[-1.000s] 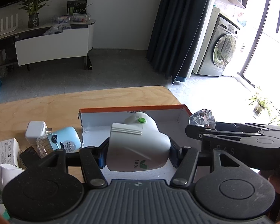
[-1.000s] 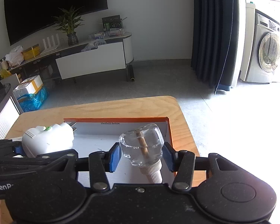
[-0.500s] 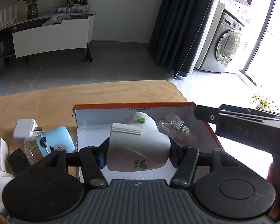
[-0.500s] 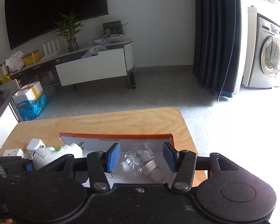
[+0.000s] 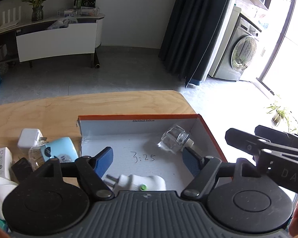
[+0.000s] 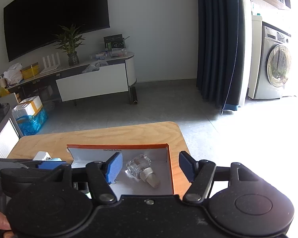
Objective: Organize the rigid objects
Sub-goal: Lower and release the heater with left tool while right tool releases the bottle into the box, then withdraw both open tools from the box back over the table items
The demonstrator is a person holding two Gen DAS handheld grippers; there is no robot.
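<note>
An orange-rimmed cardboard box (image 5: 139,116) with a white floor sits on the wooden table (image 5: 49,109). A white plug-in device (image 5: 143,182) with a green button lies on the box floor, just below my open left gripper (image 5: 148,158). A clear glass bottle (image 5: 174,139) with a ribbed white neck lies in the box's far right corner; it also shows in the right wrist view (image 6: 141,167). My right gripper (image 6: 150,164) is open and empty above the box (image 6: 169,168).
Left of the box lie a white charger (image 5: 28,137), a light blue case (image 5: 58,149), a clear container (image 5: 35,156), a black item (image 5: 20,168) and white boxes (image 5: 0,158). The table's right edge is close to the box.
My left gripper opened and dropped the white plug-in device into the box. My right gripper let go of the glass bottle, which now lies in the box, and pulled back.
</note>
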